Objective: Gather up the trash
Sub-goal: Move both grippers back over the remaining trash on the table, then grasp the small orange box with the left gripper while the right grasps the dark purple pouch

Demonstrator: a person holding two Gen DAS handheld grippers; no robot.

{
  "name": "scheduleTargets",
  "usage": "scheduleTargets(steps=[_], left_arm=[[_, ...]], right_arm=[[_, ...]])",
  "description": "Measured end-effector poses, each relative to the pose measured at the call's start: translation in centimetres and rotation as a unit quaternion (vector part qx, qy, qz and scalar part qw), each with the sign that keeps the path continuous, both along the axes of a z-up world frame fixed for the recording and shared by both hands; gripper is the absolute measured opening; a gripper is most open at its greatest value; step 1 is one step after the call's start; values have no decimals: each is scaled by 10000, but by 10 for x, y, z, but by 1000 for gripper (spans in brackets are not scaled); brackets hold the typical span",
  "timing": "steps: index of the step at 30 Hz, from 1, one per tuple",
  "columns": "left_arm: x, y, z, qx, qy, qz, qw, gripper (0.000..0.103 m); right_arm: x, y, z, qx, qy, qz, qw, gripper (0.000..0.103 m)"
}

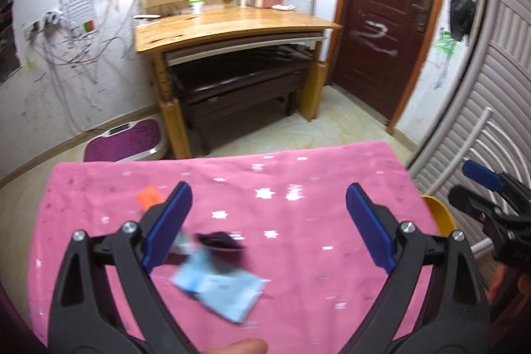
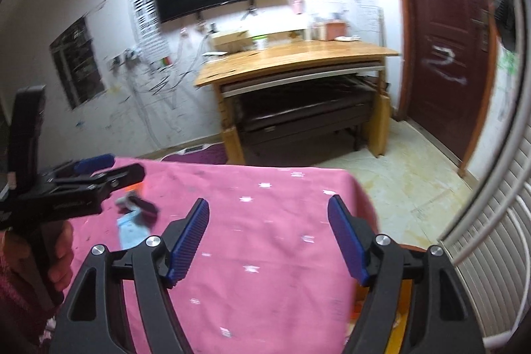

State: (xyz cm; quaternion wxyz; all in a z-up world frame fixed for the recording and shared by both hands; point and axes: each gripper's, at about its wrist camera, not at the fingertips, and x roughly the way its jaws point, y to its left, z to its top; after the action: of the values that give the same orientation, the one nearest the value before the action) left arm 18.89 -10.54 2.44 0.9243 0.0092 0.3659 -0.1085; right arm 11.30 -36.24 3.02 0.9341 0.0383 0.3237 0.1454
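A pink star-print cloth [image 1: 298, 175] covers the table. On it lie a light blue wrapper [image 1: 222, 287], a dark crumpled wrapper [image 1: 220, 241] and a small orange scrap [image 1: 149, 196]. My left gripper [image 1: 268, 186] hovers open over this pile, nothing between its blue pads [image 1: 166, 224]. The right wrist view shows the same blue wrapper [image 2: 132, 229], dark wrapper [image 2: 146, 208] and orange scrap [image 2: 136, 187] at the left, under the left gripper [image 2: 122, 166]. My right gripper [image 2: 268, 200] is open and empty over bare cloth [image 2: 265, 254]; it also shows at the right edge of the left wrist view [image 1: 464, 184].
A yellow bin [image 1: 438, 211] peeks out past the table's right edge. Beyond the table stand a wooden desk [image 1: 232, 25] with a dark bench under it, a purple scale [image 1: 129, 141] on the floor, a brown door [image 1: 388, 22] and a white slatted rack [image 1: 471, 135] close on the right.
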Motion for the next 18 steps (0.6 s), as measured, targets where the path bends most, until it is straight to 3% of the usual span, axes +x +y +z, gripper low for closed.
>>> scheduleTargets(steps=[8, 18], left_arm=[[28, 62, -17, 74, 507, 789, 9956, 91], [52, 82, -48, 23, 1095, 1141, 9874, 91]], right_arm=[[18, 92, -6, -324, 167, 931, 9950, 68], [35, 165, -23, -891, 197, 1721, 9808, 68]])
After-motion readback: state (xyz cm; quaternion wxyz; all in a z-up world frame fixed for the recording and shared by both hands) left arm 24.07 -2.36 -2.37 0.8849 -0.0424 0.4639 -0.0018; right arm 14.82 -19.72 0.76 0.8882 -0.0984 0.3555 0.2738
